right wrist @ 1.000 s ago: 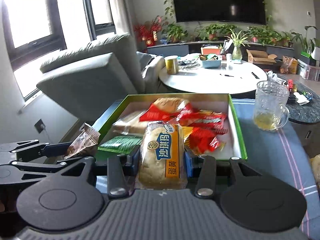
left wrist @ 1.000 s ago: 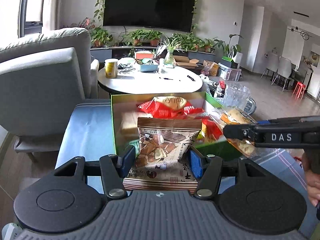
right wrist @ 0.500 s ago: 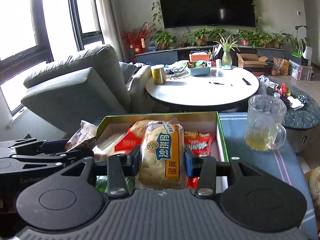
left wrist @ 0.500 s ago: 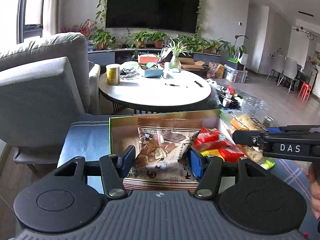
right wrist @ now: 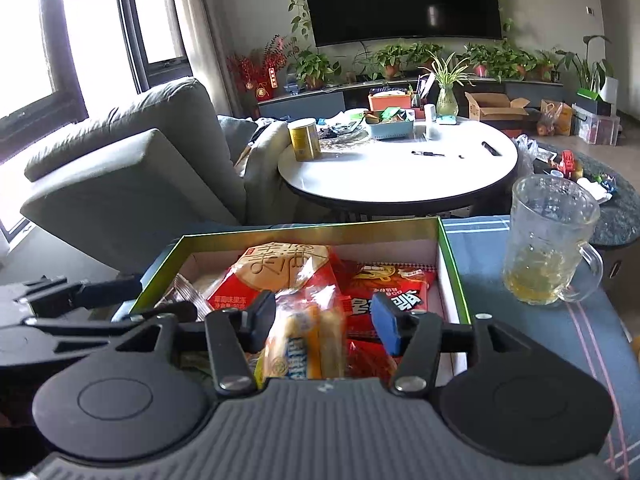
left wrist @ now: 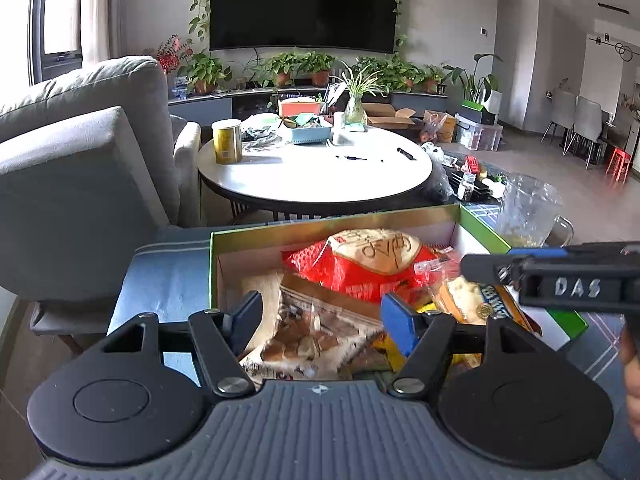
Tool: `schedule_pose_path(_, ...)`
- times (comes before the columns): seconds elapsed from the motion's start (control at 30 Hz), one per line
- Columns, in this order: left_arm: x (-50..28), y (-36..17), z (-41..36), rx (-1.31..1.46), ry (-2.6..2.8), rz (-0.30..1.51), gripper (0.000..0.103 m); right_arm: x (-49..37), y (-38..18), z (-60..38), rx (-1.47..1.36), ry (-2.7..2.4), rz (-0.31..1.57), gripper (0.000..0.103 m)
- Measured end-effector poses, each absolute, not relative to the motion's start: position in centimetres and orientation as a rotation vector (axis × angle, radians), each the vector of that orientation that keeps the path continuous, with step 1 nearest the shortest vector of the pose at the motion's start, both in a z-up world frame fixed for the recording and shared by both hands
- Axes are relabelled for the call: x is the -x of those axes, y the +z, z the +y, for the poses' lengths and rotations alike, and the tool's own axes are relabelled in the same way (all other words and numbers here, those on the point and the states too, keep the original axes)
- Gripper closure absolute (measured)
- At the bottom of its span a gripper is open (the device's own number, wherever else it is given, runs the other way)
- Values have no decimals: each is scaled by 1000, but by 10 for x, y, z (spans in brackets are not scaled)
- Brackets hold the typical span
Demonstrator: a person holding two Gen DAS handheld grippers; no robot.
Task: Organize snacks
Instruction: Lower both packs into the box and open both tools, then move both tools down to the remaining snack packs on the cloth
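The left gripper [left wrist: 322,318] has just been opening; a crinkly clear-windowed brown snack bag [left wrist: 316,332] lies loose between its pads, inside the green-rimmed cardboard box [left wrist: 256,236]. The right gripper [right wrist: 324,316] has likewise just been opening around a blurred yellow bread packet [right wrist: 304,340]. Its side reads "DAS".

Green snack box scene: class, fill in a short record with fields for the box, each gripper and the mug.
box: green snack box, open, holding red packets
left gripper: jaws just opened, brown snack bag loose between them, over the box
right gripper: jaws just opened, yellow bread packet dropping free
mug: glass mug, right of box, on blue cloth
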State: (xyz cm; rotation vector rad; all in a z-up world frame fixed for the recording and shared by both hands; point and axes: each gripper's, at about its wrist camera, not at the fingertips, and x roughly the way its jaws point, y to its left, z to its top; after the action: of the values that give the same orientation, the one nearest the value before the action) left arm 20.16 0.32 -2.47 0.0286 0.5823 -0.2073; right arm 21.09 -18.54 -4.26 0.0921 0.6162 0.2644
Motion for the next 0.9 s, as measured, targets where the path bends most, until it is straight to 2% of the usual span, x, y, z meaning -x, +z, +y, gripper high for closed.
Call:
schedule_pose_path(0.37, -163, -18, 7, -17, -212, 573, 37, -185, -29, -199, -133, 260, 608, 33)
schedule_pose_path(0.9, -85, -23, 3, -8, -244, 607, 35, -124, -25, -205, -107, 299, 614, 25)
